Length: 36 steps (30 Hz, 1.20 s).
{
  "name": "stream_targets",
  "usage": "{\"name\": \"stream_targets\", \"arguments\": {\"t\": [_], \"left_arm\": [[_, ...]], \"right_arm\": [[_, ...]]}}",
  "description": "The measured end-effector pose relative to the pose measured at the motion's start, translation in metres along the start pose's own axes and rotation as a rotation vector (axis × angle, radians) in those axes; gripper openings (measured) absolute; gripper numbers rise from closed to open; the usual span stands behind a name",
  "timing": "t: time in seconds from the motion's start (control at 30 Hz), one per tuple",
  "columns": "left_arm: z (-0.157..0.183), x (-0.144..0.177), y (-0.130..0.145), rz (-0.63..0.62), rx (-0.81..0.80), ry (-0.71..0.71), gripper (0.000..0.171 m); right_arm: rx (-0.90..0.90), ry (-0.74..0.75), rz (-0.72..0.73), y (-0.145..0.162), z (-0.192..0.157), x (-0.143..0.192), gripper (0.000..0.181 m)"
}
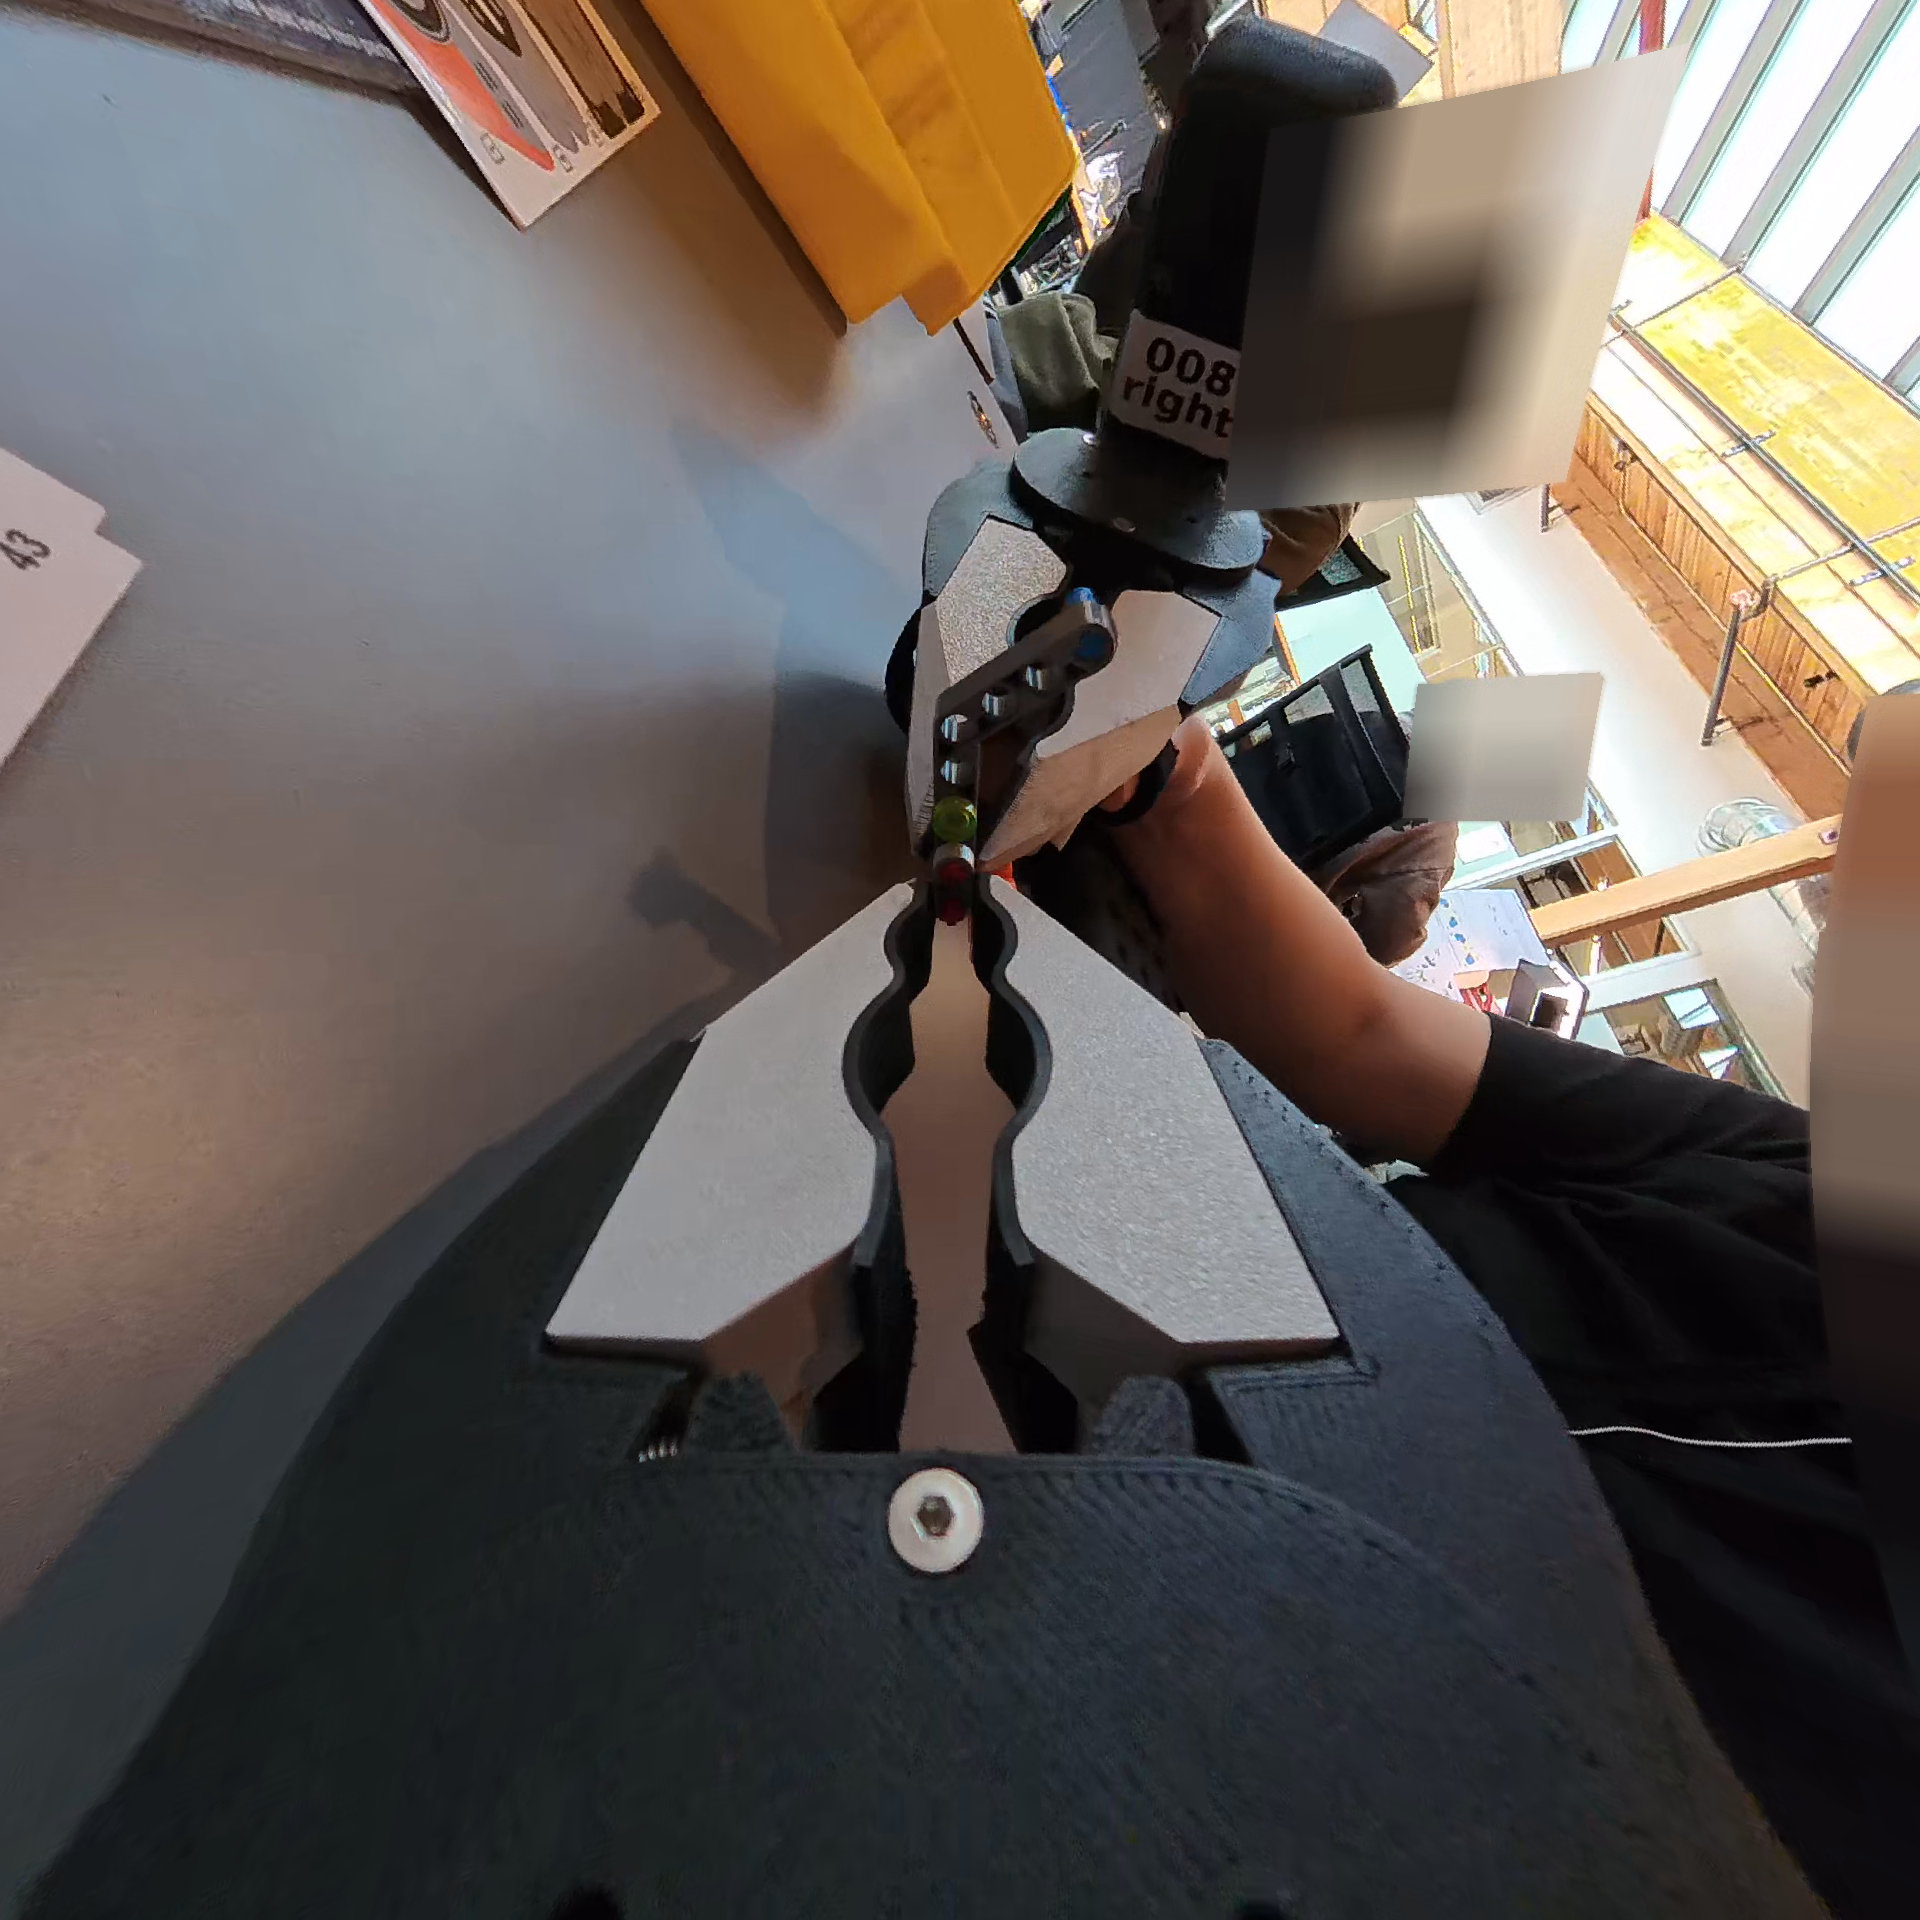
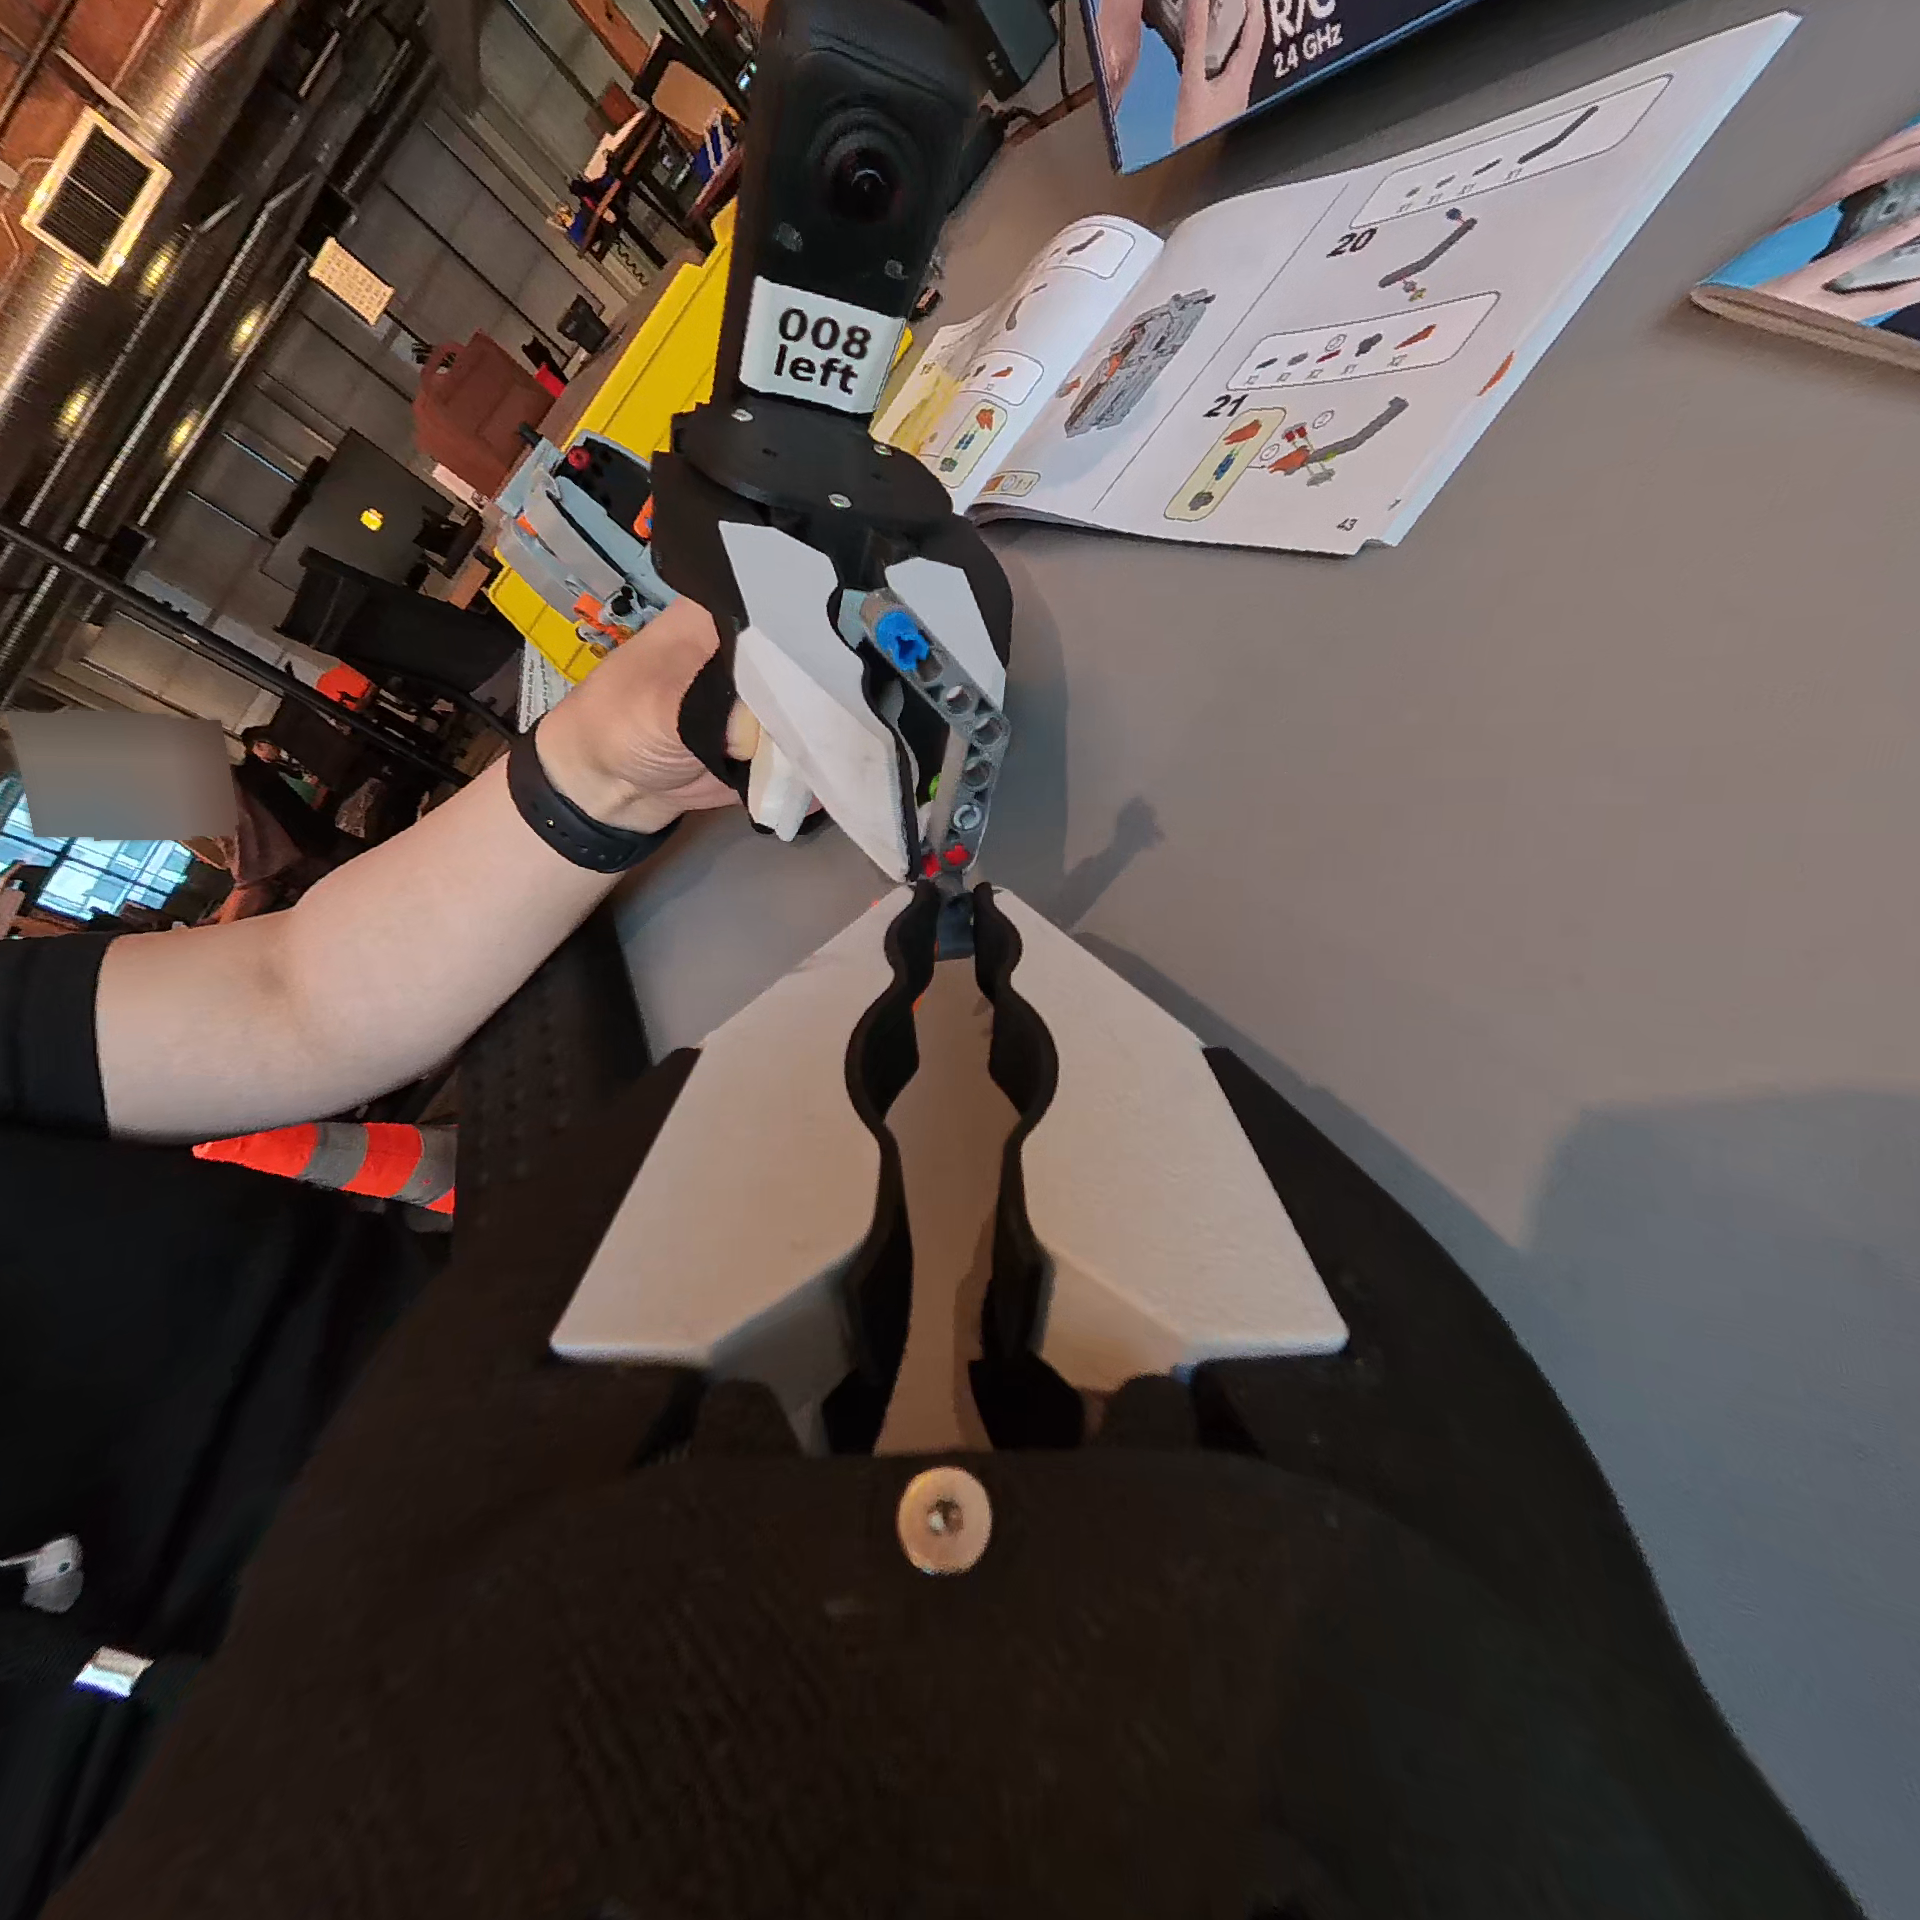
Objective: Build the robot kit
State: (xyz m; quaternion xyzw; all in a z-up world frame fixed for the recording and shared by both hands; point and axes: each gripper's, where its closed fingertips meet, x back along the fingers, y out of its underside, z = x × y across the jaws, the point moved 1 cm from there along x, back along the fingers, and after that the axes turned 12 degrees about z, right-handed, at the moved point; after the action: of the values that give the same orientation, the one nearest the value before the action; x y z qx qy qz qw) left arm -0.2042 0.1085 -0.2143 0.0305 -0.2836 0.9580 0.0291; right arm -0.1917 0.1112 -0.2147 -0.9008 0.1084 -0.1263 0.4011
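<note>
My left gripper [image 1: 951,909] and my right gripper [image 2: 948,914] meet tip to tip above the grey table [image 2: 1455,831]. A grey bent beam with holes [image 1: 997,707] stands up from the meeting point, with a blue pin [image 1: 1086,623] at its far end. At its near end sit a lime-green piece [image 1: 954,821] and small red pieces [image 1: 951,904]. My left gripper is shut on the red piece. My right gripper is shut on a small dark and orange piece [image 2: 940,940] against the red pieces [image 2: 940,862]. The beam also shows in the right wrist view [image 2: 961,727].
An open instruction booklet [image 2: 1299,343] lies on the table; its corner shows in the left wrist view [image 1: 52,603]. A yellow bin [image 1: 883,135] and printed boxes [image 2: 1247,62] stand at the table's far side. A partly built grey and orange model [image 2: 582,540] sits by the bin.
</note>
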Motion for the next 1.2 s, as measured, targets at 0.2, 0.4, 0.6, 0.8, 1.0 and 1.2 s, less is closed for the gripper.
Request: {"name": "stream_targets", "arguments": {"t": [0.2,0.4,0.6,0.8,1.0,1.2], "left_arm": [[0.003,0.000,0.000,0.009,0.013,0.023,0.006],[0.005,0.000,0.000,0.002,0.013,0.026,0.006],[0.003,-0.003,0.004,-0.030,0.005,0.005,0.006],[0.003,-0.005,0.005,-0.036,0.003,0.000,0.006],[0.001,-0.006,0.009,-0.072,0.022,0.008,0.006],[-0.001,-0.006,0.011,-0.079,0.015,-0.002,0.006]], "right_arm": [[-0.011,-0.035,0.011,-0.002,-0.003,0.001,0.006],[-0.035,-0.064,0.000,-0.002,-0.004,0.002,0.006],[-0.031,-0.114,-0.094,0.003,-0.002,0.004,0.006],[0.006,-0.107,-0.093,0.003,-0.002,0.005,0.006],[0.012,-0.122,-0.153,0.009,-0.002,0.006,0.006],[0.051,-0.115,-0.185,0.015,-0.003,0.004,0.006]]}}
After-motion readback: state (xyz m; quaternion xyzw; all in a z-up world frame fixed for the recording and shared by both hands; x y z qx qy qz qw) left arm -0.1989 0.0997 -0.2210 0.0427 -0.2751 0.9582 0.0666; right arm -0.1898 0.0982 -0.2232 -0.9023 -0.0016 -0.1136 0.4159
